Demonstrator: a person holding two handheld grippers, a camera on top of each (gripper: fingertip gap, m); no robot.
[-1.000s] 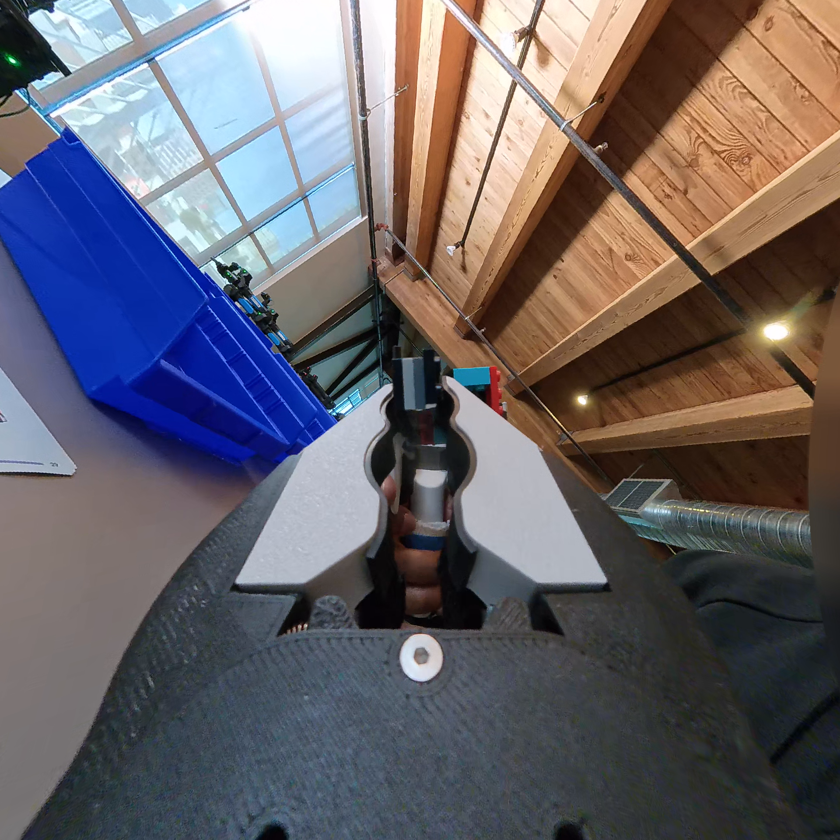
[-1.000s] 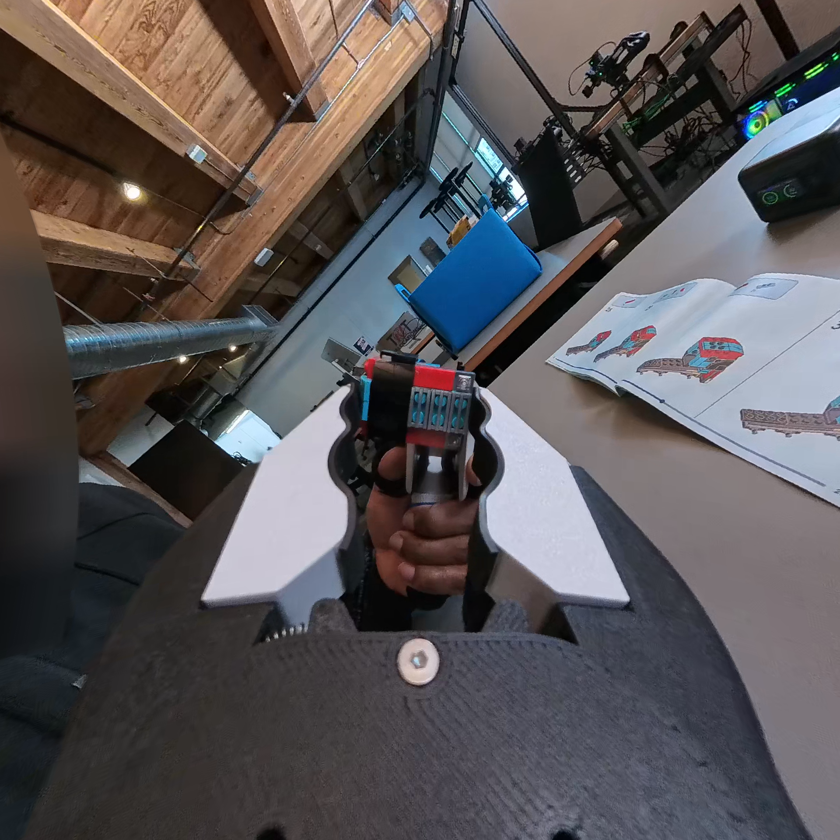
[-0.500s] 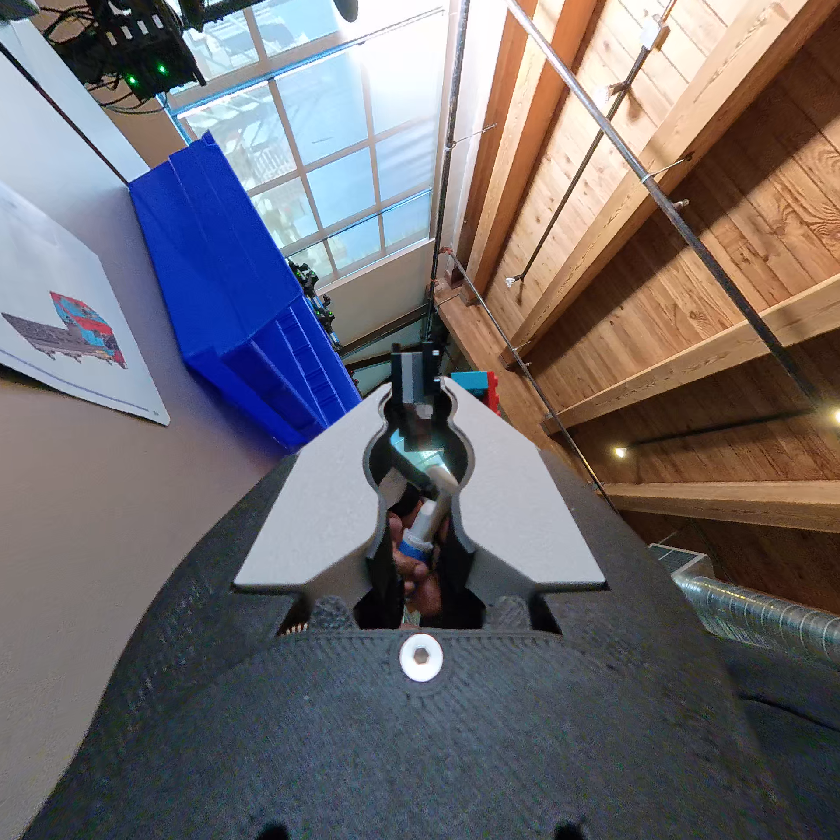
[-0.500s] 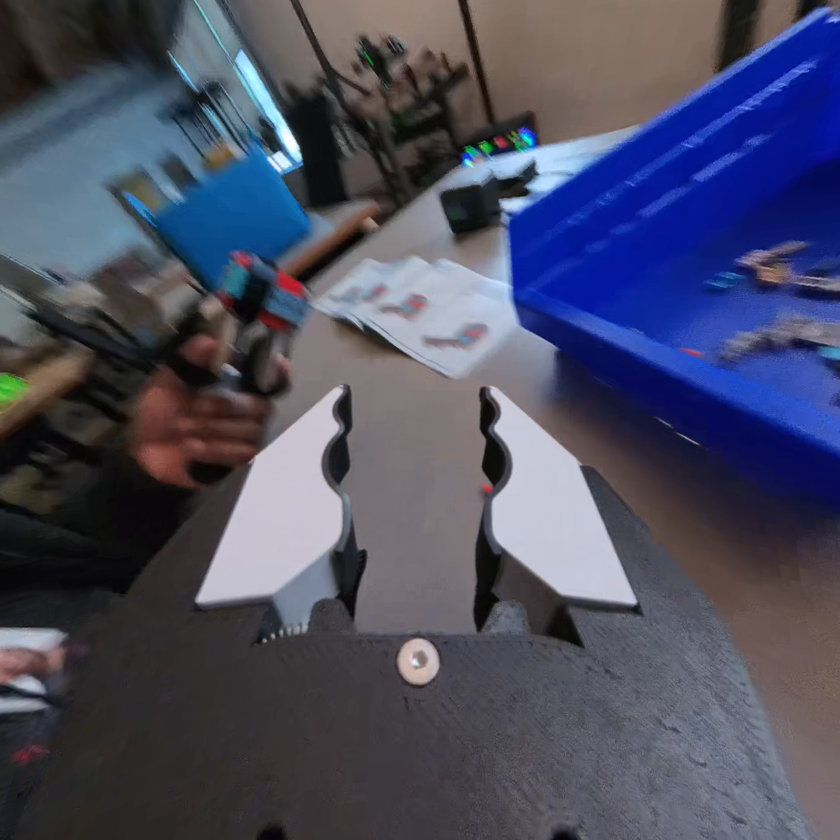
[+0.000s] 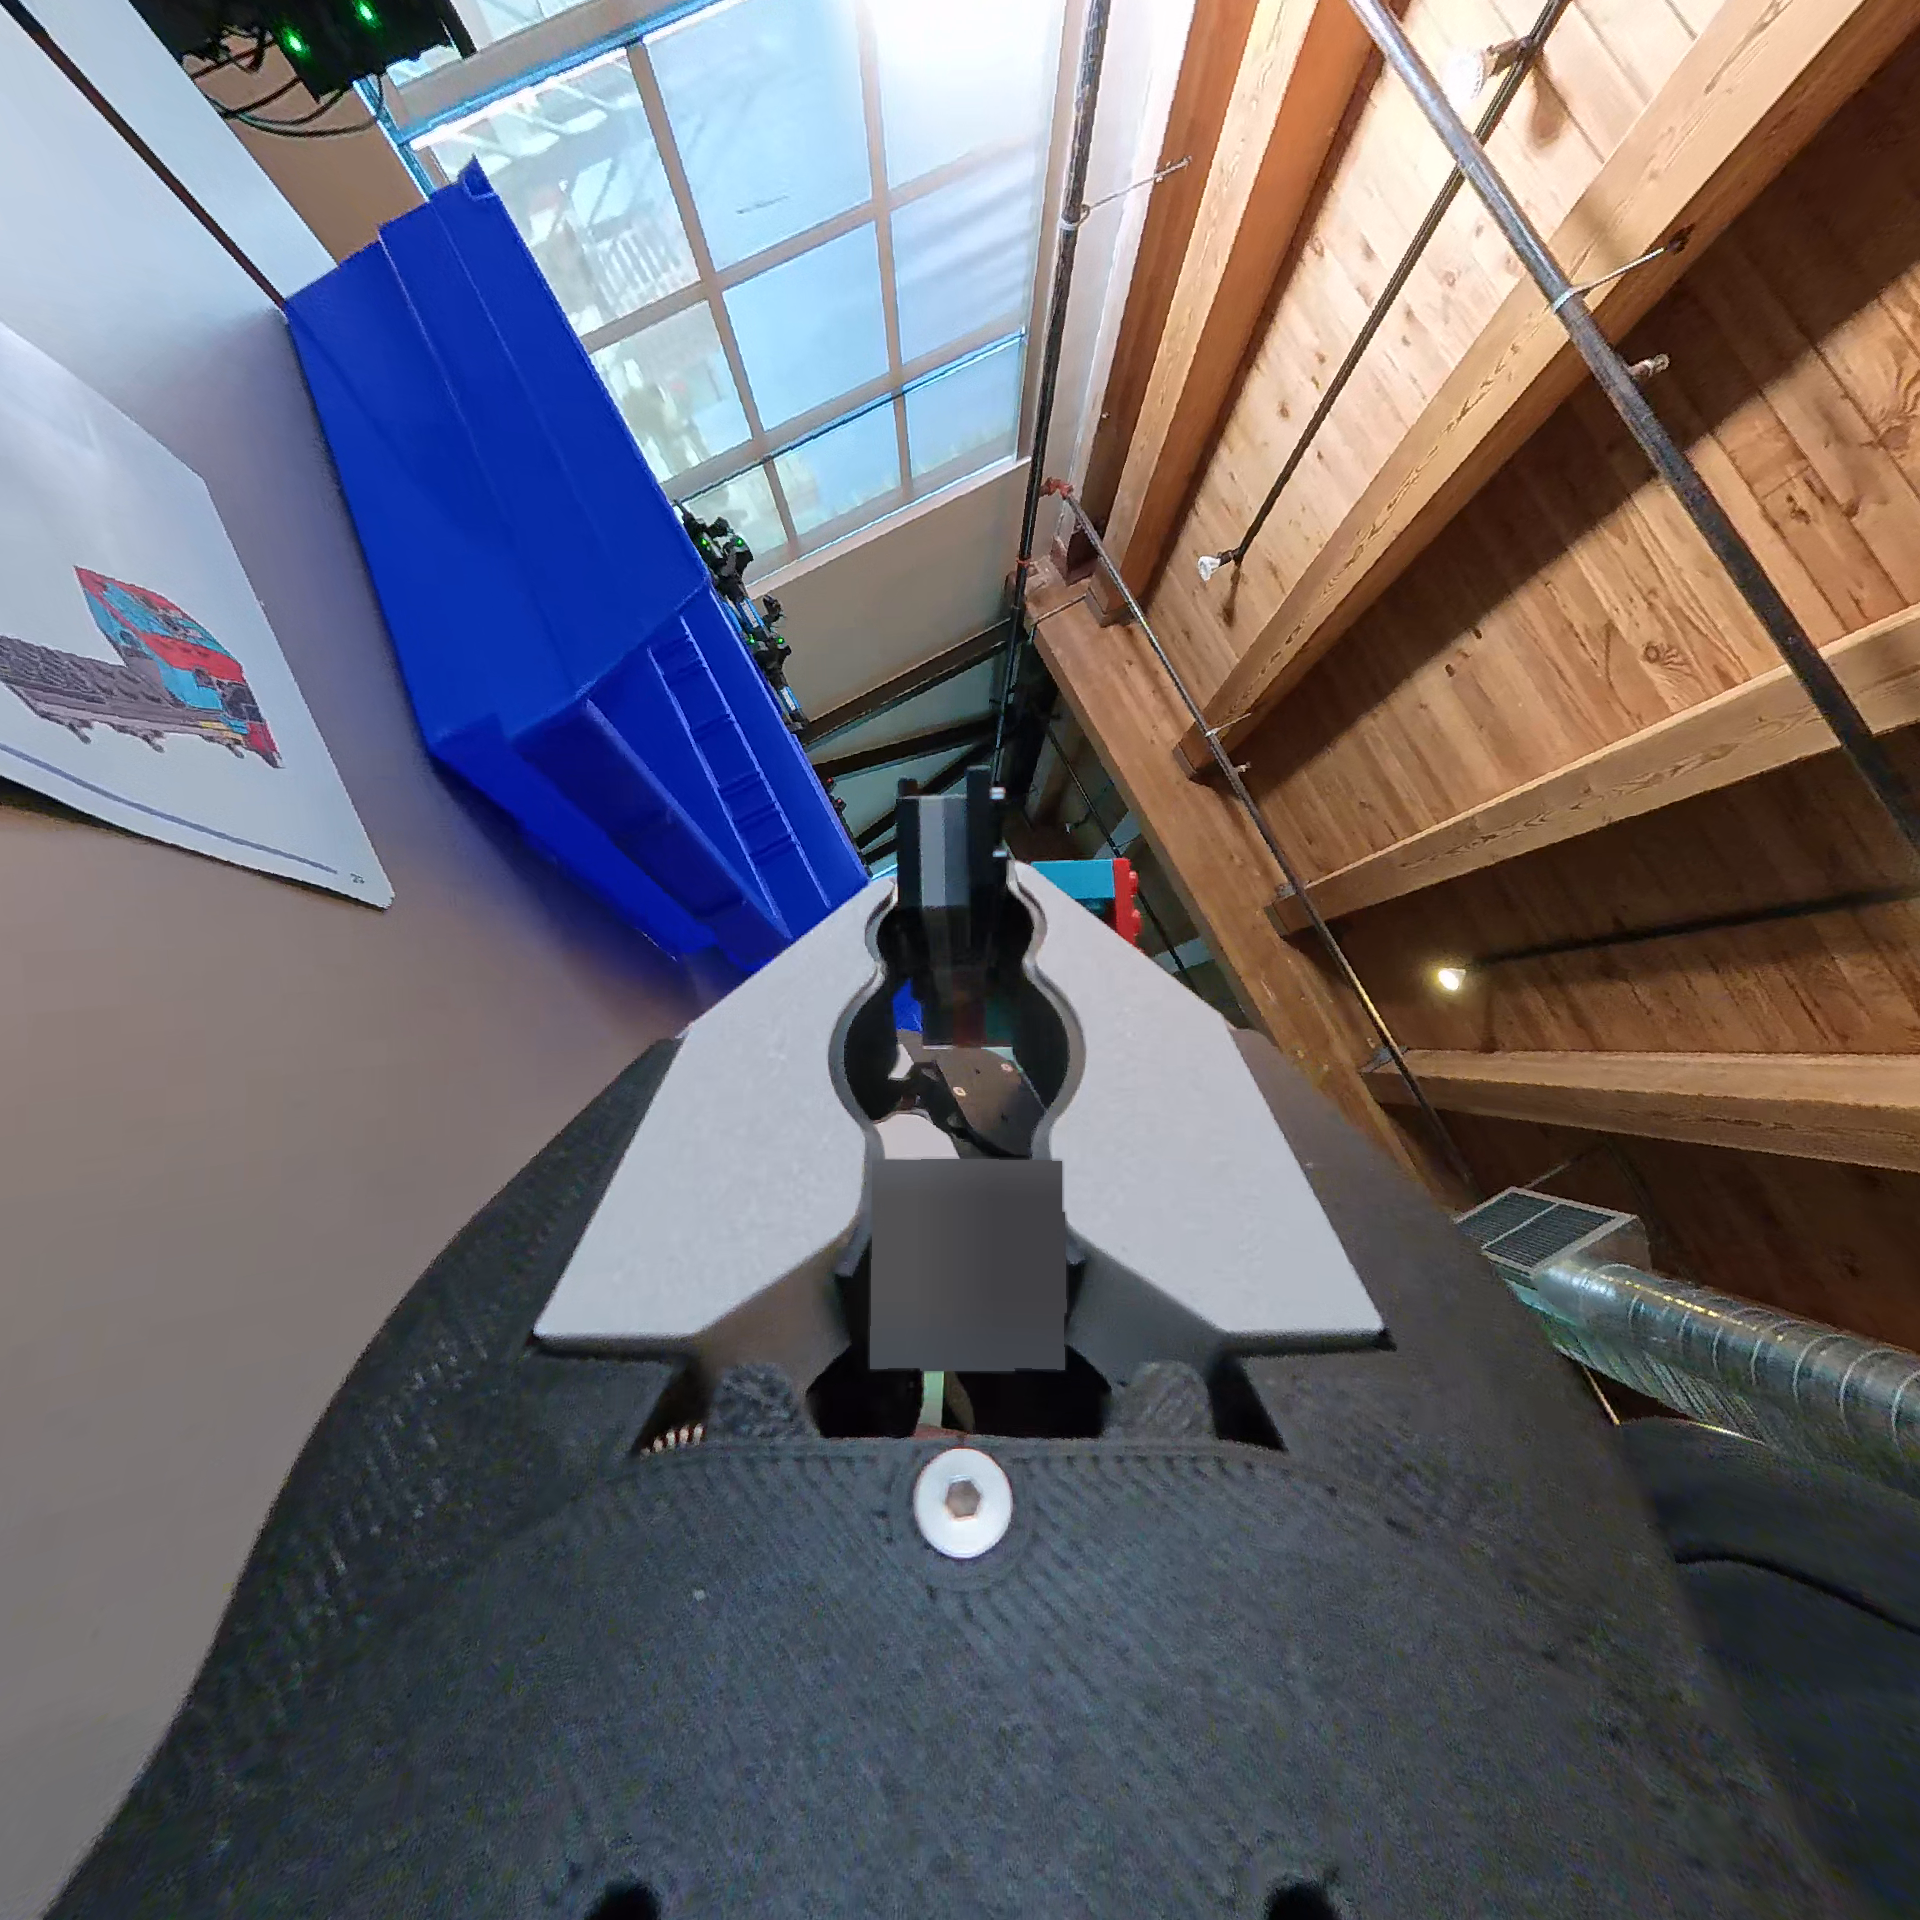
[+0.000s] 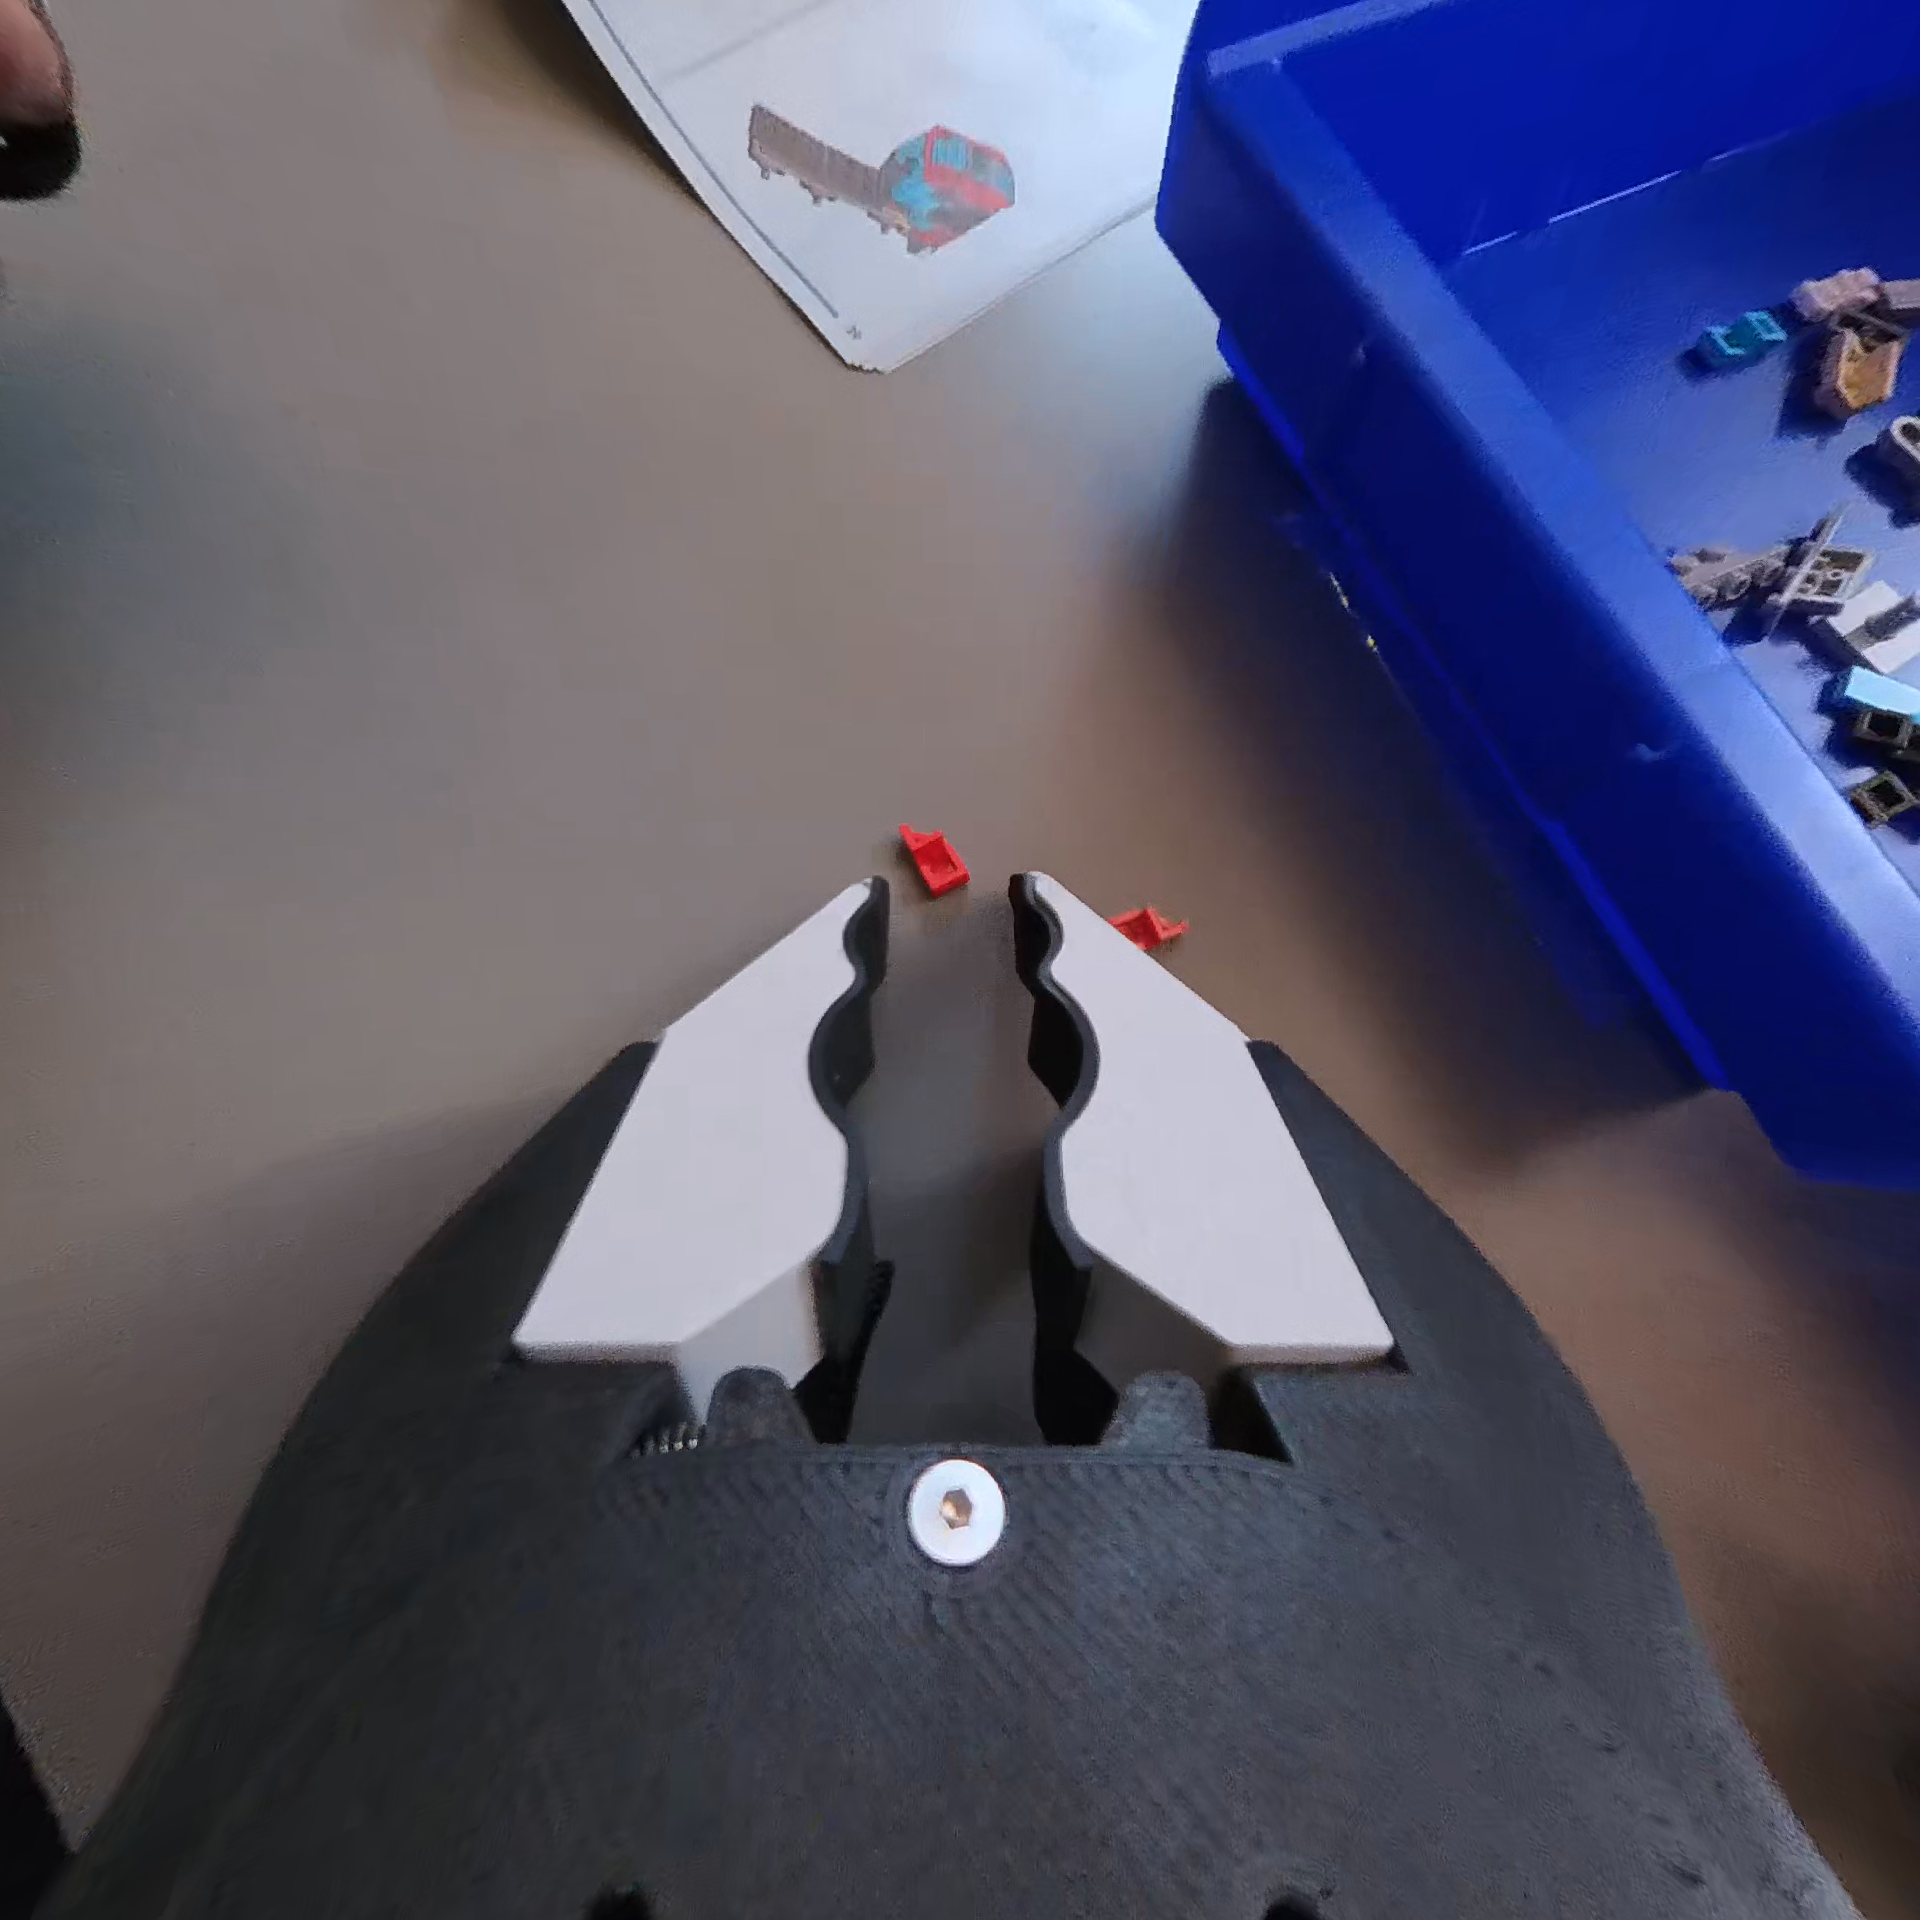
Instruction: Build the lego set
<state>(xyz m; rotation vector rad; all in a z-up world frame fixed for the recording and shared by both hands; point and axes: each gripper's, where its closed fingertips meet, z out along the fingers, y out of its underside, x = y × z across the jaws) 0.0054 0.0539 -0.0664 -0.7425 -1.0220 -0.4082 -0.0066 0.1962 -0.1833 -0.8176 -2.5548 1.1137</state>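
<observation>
Right gripper point(image 6: 948, 896) parted, empty, pointing down above red piece point(image 6: 935, 860); bare table point(image 6: 436, 644) left, blue bin point(image 6: 1455, 540) right. Left gripper point(image 5: 951, 894) clamps lego assembly point(image 5: 948, 883), tilted ceilingward.

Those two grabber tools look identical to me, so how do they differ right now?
The left gripper is shut on a partly built lego model, while the right gripper is open and empty. The left one is tilted up toward the wooden ceiling; the right one points down at the table, near two small red lego pieces. Both share black bodies and pale grey jaws.
</observation>
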